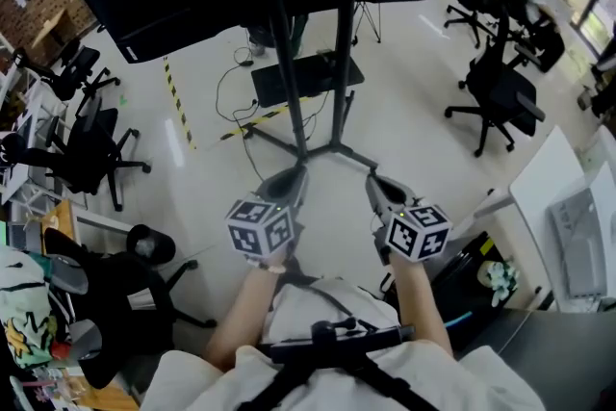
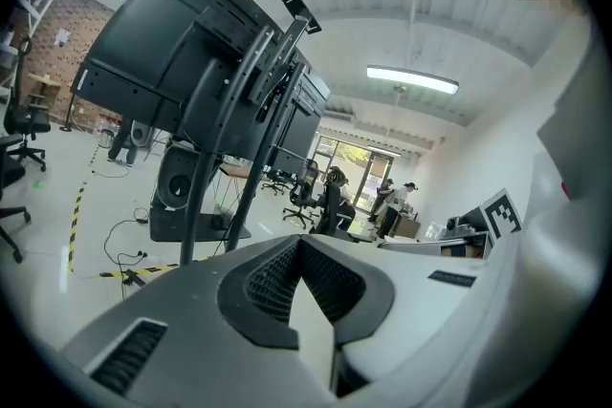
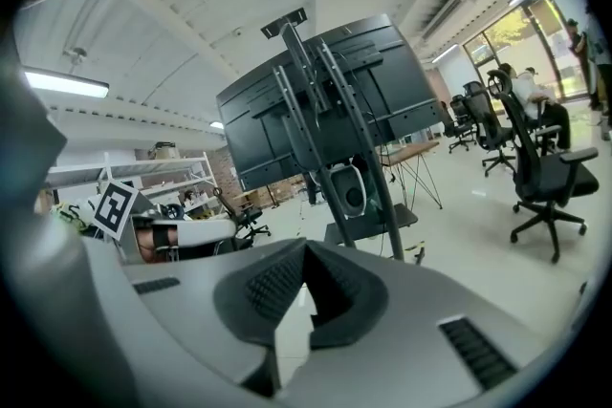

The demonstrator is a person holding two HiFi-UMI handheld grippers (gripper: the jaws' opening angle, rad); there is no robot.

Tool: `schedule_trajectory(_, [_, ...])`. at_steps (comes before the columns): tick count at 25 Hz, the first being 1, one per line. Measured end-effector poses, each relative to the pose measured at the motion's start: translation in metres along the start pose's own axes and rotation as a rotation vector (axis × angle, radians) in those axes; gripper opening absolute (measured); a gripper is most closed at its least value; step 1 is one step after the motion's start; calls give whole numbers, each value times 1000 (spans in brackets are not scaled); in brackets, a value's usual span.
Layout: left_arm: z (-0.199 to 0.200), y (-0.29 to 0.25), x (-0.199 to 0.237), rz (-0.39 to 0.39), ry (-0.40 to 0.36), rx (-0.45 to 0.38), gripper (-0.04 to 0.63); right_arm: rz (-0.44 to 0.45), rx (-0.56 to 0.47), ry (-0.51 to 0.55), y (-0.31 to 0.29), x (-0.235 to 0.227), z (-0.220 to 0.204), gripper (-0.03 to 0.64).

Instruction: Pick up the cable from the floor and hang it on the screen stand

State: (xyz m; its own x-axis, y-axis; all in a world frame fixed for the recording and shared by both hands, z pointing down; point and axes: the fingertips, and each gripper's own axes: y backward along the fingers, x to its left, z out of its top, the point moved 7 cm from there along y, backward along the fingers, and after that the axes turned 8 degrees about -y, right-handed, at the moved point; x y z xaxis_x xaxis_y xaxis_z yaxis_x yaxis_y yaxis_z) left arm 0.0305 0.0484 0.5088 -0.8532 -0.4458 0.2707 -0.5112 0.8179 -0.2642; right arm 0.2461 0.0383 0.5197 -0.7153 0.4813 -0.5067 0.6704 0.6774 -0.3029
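Two steps remain, by my reading: the pick-up and the hanging. The floor (image 1: pixel 414 101) carries the tall black screen stand (image 1: pixel 343 43), and no cable shows hung on it. The left gripper (image 1: pixel 292 174) and right gripper (image 1: pixel 375 180) hover near the stand's feet, jaws pressed together on nothing. The thin cable (image 1: pixel 220 97) lies looped on the floor left of the stand's base, beside striped tape (image 1: pixel 177 106). No container shows.

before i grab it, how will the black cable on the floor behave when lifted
Probably floppy: the cable lies in loose curves, so it should sag from a grip. Likely light, being thin. It may snag, running beside the screen stand.
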Motion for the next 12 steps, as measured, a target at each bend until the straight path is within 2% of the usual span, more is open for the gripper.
schedule_trajectory(12, [-2, 3, -3, 17, 4, 1, 0, 24, 11, 4, -3, 4, 0, 2])
